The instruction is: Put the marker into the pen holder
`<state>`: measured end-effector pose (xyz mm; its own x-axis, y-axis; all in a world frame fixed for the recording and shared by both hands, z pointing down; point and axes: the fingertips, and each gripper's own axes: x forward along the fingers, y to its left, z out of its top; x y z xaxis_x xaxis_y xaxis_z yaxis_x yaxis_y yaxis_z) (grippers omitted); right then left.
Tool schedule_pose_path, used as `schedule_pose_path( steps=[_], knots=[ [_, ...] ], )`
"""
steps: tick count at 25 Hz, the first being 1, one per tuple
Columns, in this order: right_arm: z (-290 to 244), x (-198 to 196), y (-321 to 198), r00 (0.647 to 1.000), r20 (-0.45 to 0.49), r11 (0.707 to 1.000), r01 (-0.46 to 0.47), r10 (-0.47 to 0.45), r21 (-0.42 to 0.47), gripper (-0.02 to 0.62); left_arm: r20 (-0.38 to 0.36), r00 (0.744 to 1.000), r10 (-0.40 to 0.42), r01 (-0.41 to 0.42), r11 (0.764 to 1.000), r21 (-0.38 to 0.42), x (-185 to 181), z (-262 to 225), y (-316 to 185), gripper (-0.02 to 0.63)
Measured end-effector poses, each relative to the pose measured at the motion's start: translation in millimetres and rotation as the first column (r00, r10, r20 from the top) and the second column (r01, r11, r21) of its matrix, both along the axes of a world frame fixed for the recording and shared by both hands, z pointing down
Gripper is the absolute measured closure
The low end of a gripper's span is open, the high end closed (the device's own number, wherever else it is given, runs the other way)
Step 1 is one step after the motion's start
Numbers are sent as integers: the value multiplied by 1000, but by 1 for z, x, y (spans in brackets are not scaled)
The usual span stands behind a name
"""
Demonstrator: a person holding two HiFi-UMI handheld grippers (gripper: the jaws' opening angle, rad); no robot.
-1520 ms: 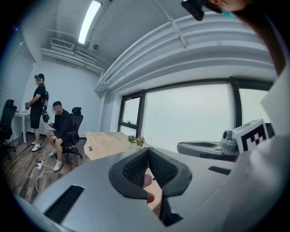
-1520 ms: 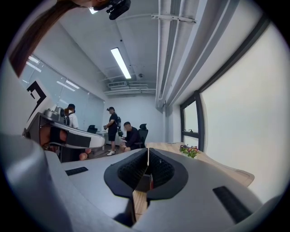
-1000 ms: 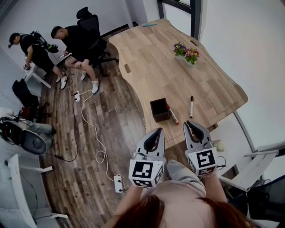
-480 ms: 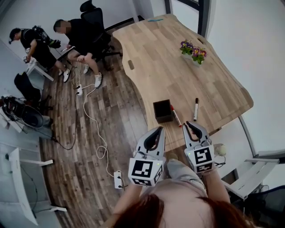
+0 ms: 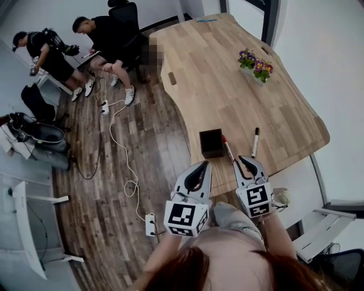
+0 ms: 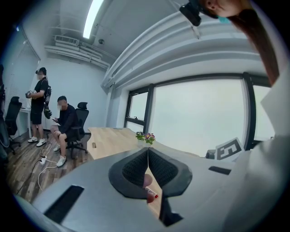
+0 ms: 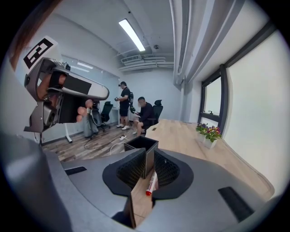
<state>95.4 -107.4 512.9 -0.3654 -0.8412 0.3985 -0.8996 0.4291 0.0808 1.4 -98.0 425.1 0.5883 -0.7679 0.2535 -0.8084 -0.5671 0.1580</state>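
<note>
A black square pen holder stands near the front edge of the wooden table. A red-capped marker lies just right of it, and a black-capped marker lies further right. My left gripper hovers off the table edge below the holder, shut and empty. My right gripper hangs at the edge just below the two markers, open by a narrow gap and holding nothing. In the right gripper view the holder and red-capped marker show between the pads of the right gripper. The left gripper has its pads touching.
A pot of flowers stands at the table's far right. A seated person and a standing person are at the far left. A white cable and power strip lie on the wood floor. A black office chair stands by the table.
The head view has drifted, so the table and its things sit a little further right in the frame. Both grippers keep almost the same pose at the table's edge.
</note>
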Motion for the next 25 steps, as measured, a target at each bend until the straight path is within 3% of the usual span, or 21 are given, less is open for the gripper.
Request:
schedule_pose_path(
  steps=[25],
  knots=[
    [98,-1,-22,995,-53,971,70,-84,-230,518,-2,997,-79,79,995,-60,0,30,-35,604]
  ],
)
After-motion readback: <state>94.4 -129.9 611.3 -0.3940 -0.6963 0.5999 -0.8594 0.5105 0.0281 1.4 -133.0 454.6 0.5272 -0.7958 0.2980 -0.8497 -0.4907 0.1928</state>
